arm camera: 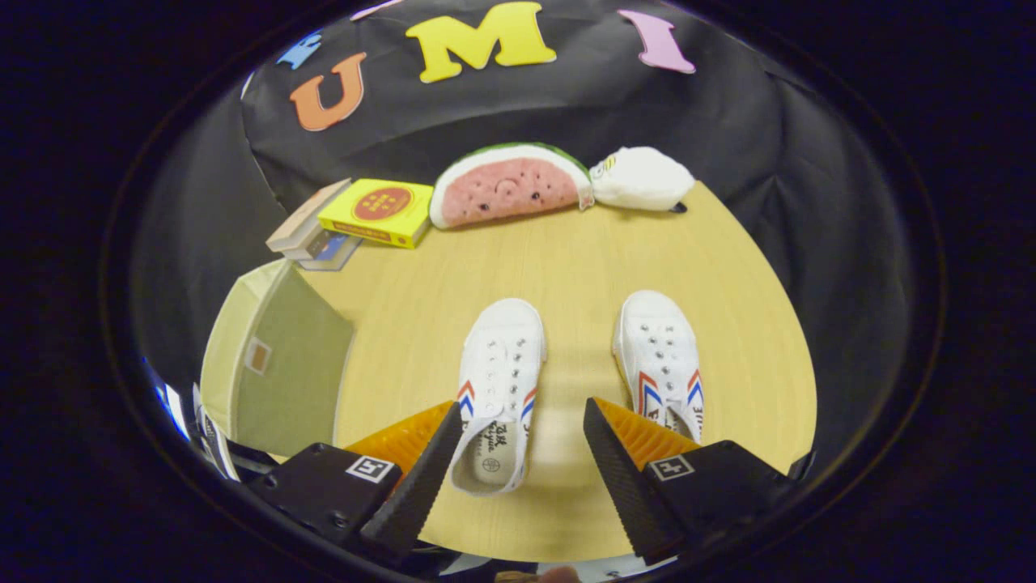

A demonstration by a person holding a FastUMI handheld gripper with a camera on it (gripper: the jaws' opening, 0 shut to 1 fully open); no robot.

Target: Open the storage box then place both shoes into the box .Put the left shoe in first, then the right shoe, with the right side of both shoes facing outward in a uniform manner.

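— What is seen on the round pale wooden table [566,267]?

— A pale green fabric storage box [279,364] is seen at the near left, and it looks closed. Two white canvas shoes are laid side by side, toes pointed far away.

— Where is the gripper [518,461]?

— It is held wide apart, and nothing is gripped. The left white shoe [495,389] is framed between the fingers, lengthwise along them. The right white shoe [660,360] is partly hidden behind the right finger.

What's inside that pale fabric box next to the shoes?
Nothing can be told: the storage box shows its closed outer faces, so its inside is covered. The open gripper hangs over the left shoe, holding nothing.
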